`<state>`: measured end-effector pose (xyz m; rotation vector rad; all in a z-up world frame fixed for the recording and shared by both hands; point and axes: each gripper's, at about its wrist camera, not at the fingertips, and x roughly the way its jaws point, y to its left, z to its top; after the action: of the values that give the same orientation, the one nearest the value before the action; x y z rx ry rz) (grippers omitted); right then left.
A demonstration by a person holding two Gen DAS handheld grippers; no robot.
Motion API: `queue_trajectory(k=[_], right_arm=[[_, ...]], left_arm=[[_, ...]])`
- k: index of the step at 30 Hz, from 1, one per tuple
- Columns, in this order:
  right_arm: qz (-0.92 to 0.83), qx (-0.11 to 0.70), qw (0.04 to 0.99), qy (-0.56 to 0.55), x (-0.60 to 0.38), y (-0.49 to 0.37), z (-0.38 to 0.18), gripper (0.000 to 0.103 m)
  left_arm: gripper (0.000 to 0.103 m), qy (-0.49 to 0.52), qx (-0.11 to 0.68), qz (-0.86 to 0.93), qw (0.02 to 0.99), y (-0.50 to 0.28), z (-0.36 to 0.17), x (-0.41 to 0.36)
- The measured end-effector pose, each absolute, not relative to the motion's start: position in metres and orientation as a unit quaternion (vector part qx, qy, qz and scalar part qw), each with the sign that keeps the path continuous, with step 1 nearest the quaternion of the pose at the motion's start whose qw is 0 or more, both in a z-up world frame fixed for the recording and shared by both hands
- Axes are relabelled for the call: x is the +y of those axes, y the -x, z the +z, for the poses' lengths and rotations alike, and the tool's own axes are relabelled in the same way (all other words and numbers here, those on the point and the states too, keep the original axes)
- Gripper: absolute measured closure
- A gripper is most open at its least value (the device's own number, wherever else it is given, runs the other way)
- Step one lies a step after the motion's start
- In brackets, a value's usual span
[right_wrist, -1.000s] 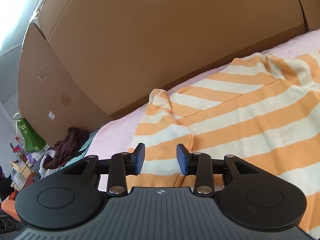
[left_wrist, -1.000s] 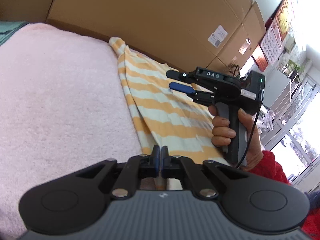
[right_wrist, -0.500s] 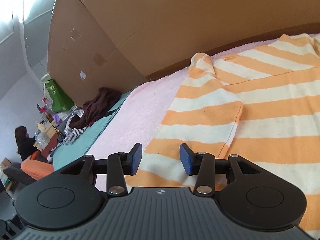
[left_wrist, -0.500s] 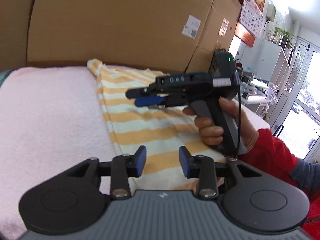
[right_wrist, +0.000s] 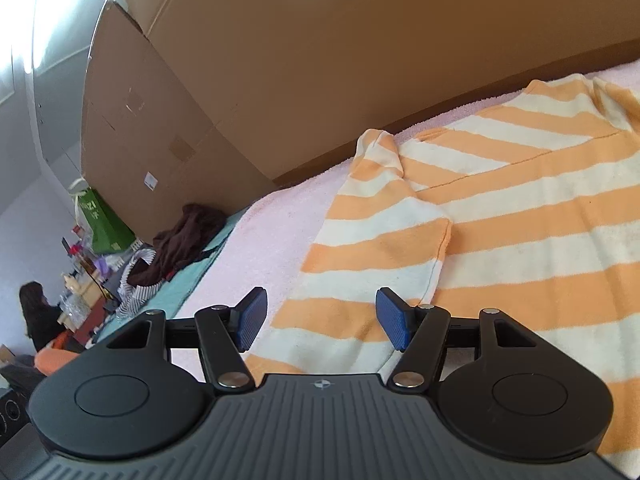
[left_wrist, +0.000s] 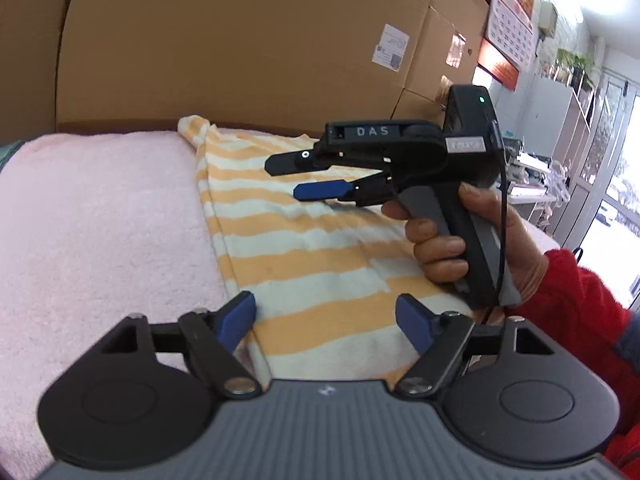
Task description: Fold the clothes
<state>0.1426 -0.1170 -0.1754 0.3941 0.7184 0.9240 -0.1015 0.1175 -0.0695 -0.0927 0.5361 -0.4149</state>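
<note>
Orange-and-cream striped shirt [left_wrist: 304, 256] spread flat on pink towel [left_wrist: 100, 216], one sleeve [right_wrist: 384, 236] folded over the body. Left claw [left_wrist: 326, 322] just opened wide — pads apart above the hem, pinching nothing. Right claw [left_wrist: 298, 178], gripped by a hand [left_wrist: 460, 240] in a red sleeve [left_wrist: 580, 312], likewise just spread further, empty, poised over the shirt. Cardboard boxes [left_wrist: 240, 40] behind.
</note>
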Motion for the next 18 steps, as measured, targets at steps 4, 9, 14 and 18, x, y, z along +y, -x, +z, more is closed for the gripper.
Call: queue_trajectory(k=[4, 9, 14, 18], right_arm=[[0.406, 0.345, 0.816, -0.225, -0.129, -0.148, -0.184, 0.051], [0.429, 0.341, 0.781, -0.301, -0.159, -0.134, -0.192, 0.047], [0.417, 0.34, 0.818, -0.206, -0.154, -0.109, -0.186, 0.049], [0.378, 0.323, 0.847, -0.19, -0.168, -0.101, -0.184, 0.049]], left_arm=[[0.023, 0.041, 0.271, -0.209, 0.939, 0.104, -0.063, 0.117], [0.015, 0.05, 0.248, -0.266, 0.93, 0.109, -0.062, 0.106], [0.015, 0.016, 0.262, -0.262, 0.928, 0.105, -0.068, 0.094], [0.011, 0.057, 0.264, -0.266, 0.925, 0.095, -0.064, 0.1]])
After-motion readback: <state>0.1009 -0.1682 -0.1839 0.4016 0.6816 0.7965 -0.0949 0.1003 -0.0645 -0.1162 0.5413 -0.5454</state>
